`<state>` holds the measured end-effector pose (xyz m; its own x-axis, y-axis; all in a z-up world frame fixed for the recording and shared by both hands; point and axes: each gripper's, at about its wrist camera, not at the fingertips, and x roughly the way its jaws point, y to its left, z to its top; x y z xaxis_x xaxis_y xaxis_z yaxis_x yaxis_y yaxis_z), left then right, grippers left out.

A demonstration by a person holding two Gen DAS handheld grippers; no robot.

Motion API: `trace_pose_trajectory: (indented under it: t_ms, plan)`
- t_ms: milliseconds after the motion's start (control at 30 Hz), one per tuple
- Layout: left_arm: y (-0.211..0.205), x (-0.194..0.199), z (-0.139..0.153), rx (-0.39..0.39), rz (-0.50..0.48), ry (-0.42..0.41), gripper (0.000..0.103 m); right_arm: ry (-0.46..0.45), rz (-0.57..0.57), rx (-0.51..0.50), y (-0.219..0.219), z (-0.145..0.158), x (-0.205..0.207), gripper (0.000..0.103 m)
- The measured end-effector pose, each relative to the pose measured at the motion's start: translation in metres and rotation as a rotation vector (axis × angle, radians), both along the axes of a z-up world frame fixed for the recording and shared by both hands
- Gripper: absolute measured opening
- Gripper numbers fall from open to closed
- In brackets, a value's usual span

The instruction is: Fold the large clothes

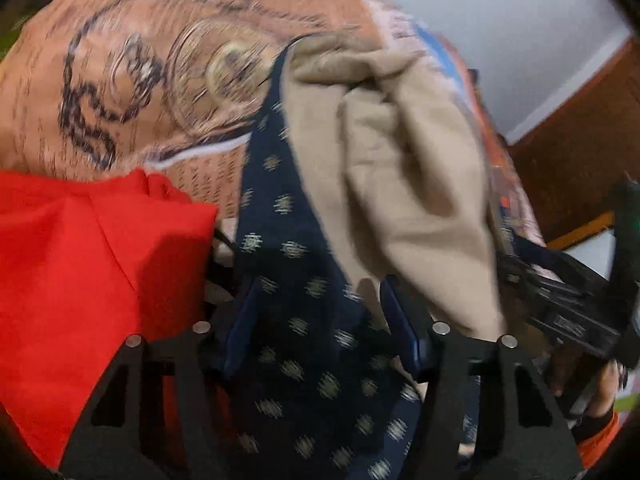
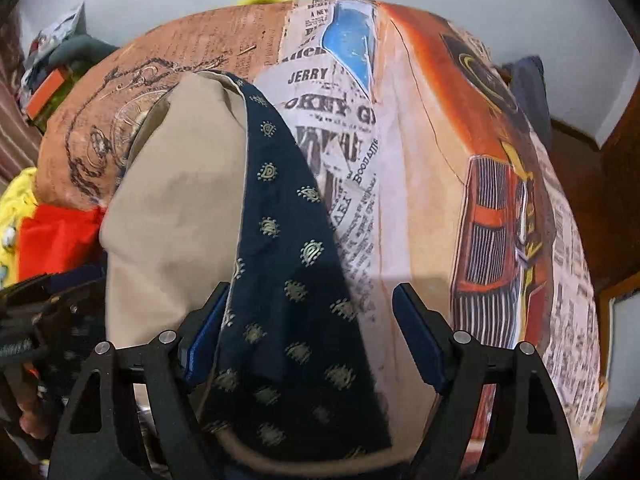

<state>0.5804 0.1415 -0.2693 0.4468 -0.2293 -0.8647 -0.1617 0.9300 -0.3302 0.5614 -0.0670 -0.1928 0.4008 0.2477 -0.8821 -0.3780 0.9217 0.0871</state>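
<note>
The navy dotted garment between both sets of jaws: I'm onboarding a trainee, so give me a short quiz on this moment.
1. True or false: the navy dotted garment has a beige side.
2. What lies left of the garment in the left wrist view? A) red cloth B) green towel C) white pillow
3. Fill in: the bedsheet is printed with newspaper text and an orange ____.

Key: 1 true; 2 A, the red cloth; 3 car.

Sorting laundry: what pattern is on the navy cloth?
Small pale motifs on navy cloth; clearest in right wrist view.
</note>
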Motion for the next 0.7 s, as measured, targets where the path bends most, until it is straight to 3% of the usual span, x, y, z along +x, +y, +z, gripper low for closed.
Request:
trace_pose_trajectory:
  t_ms: [33,100,133,200,233,367,467,700]
  plan:
    - [0.001,0.001,-0.005,0.007,0.015,0.01,0.056,-0.007,-0.006,0.015,-0.003,-0.001,-0.001,0.072]
    - [0.003,0.002,-0.014,-0.003,0.032,0.024,0.043,0.02,-0.02,0.079,-0.012,-0.004,-0.002,0.043]
    - [0.003,0.001,-0.018,-0.023,0.039,0.026,0.037,0.041,-0.023,0.115,-0.016,-0.004,-0.002,0.037]
    - [0.004,-0.003,-0.016,-0.031,0.051,0.013,0.025,0.054,-0.025,0.144,-0.021,-0.003,-0.004,0.016]
    - [0.003,-0.005,-0.014,-0.032,0.047,0.008,0.017,0.047,-0.015,0.133,-0.021,0.0,-0.007,0.011]
    - [0.003,-0.019,0.019,0.021,0.022,-0.064,0.013,-0.002,0.014,0.111,-0.019,0.017,-0.021,0.009]
    - [0.002,-0.037,0.058,0.011,-0.005,-0.136,0.013,-0.037,0.029,0.136,-0.026,0.039,-0.029,0.008]
    - [-0.017,-0.095,0.135,0.066,-0.126,-0.254,0.013,-0.106,0.101,0.159,-0.041,0.098,-0.083,0.008]
